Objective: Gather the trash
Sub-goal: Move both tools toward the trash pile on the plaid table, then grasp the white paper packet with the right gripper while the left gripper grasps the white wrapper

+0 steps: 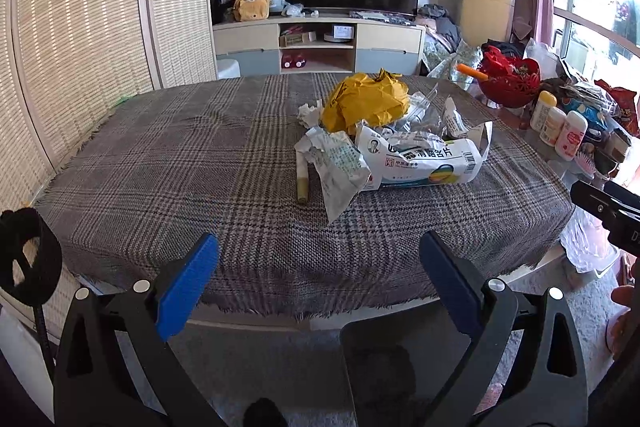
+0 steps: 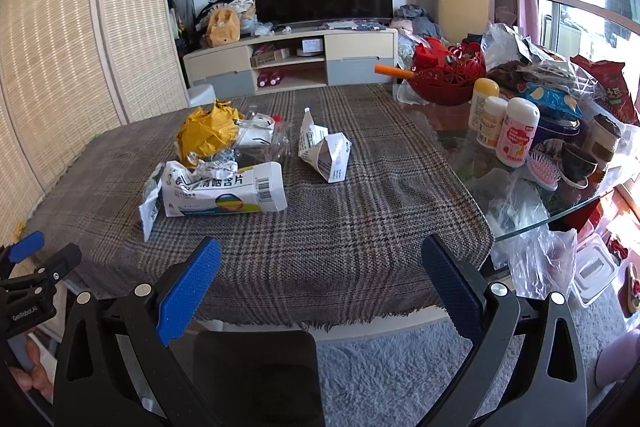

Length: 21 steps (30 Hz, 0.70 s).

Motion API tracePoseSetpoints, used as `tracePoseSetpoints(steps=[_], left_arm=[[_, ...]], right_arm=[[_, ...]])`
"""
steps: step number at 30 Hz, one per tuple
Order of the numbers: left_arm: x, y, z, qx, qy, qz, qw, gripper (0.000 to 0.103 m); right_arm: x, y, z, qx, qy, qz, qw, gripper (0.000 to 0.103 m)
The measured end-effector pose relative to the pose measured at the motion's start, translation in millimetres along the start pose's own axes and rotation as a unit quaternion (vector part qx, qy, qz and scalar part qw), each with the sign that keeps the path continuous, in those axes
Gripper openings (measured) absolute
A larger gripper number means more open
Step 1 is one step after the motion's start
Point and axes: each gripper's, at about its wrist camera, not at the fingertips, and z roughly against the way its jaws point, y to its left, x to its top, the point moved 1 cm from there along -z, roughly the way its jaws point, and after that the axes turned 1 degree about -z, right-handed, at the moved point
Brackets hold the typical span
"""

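Jaws spread wide on both: left gripper [image 1: 318, 279] and right gripper [image 2: 320, 285] hover at six o'clock, empty, over the near edge of the grey plaid tablecloth [image 2: 340, 227]. Beyond, at twelve o'clock, flattened white medicine box [image 2: 224, 197], then crumpled yellow paper ball [image 1: 366, 103] touching clear plastic wrappers [image 1: 424, 111].

In front of me the counter [image 2: 472, 147] is glass, mostly covered by a grey plaid cloth [image 2: 340, 227]. On the cloth lie a crumpled yellow paper wad [image 2: 206, 135], a flattened white medicine box [image 2: 228, 195], torn white packaging [image 2: 326, 155] and clear plastic wrappers [image 2: 264, 131]. On bare glass stand a red basket [image 2: 448, 75] and three small bottles [image 2: 500, 125].
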Motion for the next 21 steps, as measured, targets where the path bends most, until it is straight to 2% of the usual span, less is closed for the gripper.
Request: tracePoseSetpoints(steps=[6,13,21], left_arm=[[11,1,-24,-0.024,0.046,0.017,0.9985,0.095],[21,-2,-59,0.001,0.091,-0.007,0.9958,0.095],[34,-8,-87,0.002,0.108,-0.025,0.9938,0.095]], right_arm=[[15,-6,-34,0.033,0.045,-0.008,0.998,0.1],[48,0,-63,0.037,0.064,0.016,0.997,0.1],[73,-5,-107,0.044,0.097,0.0,0.994,0.1]])
